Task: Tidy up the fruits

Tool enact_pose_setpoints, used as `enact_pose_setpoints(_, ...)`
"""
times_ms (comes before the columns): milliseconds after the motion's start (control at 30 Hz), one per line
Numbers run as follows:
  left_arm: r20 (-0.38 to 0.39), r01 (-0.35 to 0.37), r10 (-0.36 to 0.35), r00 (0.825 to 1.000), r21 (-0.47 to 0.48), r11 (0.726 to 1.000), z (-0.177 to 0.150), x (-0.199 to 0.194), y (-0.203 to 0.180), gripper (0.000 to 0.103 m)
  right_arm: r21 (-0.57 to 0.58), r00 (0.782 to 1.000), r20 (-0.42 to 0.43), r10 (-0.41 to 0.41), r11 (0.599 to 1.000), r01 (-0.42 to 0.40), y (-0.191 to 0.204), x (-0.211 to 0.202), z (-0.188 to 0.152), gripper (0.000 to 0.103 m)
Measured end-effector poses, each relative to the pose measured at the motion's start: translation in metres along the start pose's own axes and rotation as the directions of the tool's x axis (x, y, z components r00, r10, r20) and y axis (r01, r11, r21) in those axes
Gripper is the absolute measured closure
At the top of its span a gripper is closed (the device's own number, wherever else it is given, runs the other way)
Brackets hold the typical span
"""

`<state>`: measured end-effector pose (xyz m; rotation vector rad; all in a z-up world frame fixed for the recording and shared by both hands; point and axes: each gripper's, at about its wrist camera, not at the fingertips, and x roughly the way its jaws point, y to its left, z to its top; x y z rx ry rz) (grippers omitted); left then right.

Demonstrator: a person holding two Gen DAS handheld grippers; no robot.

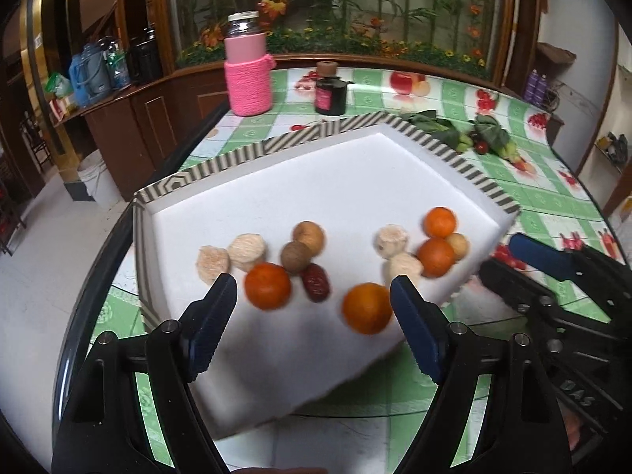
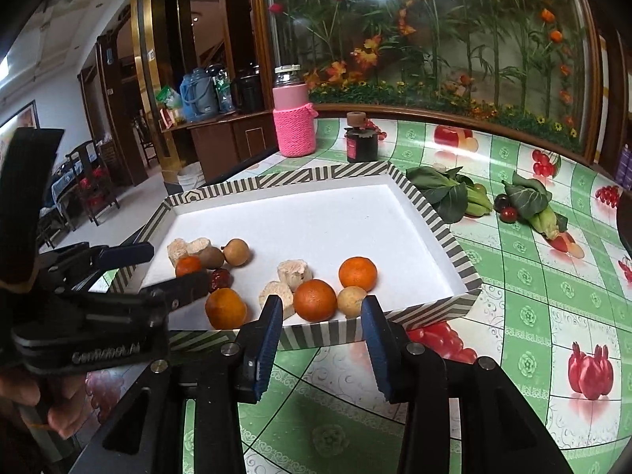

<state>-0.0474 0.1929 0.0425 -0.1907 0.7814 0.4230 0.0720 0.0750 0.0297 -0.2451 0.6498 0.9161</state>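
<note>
Behind the tray (image 2: 454, 237), toward the planter window, stand a pink knit-sleeved jar (image 2: 294, 118) and a dark jar (image 2: 361, 146) with a brown lid; leafy greens (image 2: 446, 193) and two small dark-red fruits (image 2: 505, 207) lie just beside its right rim. All rest on a glossy green-checked surface (image 2: 525, 304) printed with fruit.

Tray: rectangular, white smooth floor, low striped grey-and-white walls. Contents, counted:
- four oranges (image 2: 315, 300), round, dimpled skin;
- four pale rough cylindrical pieces (image 2: 294, 272), type not determinable;
- three tan-brown round fruits (image 2: 237, 252);
- one wrinkled red date (image 2: 219, 279).

The left hand-held gripper (image 1: 314, 288) hovers over the tray's near-left part, jaws spread, holding nothing; an orange lies just inside each fingertip in the left wrist view. The right hand-held gripper (image 2: 322, 308) is at the tray's near wall, jaws spread and empty, facing an orange and a tan fruit.
</note>
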Motion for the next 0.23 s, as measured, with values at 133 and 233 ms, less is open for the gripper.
enact_pose_setpoints(133,0.007,-0.038,0.038,0.999,-0.012,0.999,-0.0020,-0.0036,-0.0032,0.022,-0.007,1.000,-0.004,-0.017,1.000,0.017,-0.0008,0.0015,-0.0010,0.063)
enact_pose_setpoints(233,0.005,-0.043,0.043,0.999,-0.007,0.999,-0.0047,-0.0044,-0.0030,0.022,-0.007,1.000,-0.006,-0.017,1.000,0.017,-0.0008,0.0023,-0.0016,0.063)
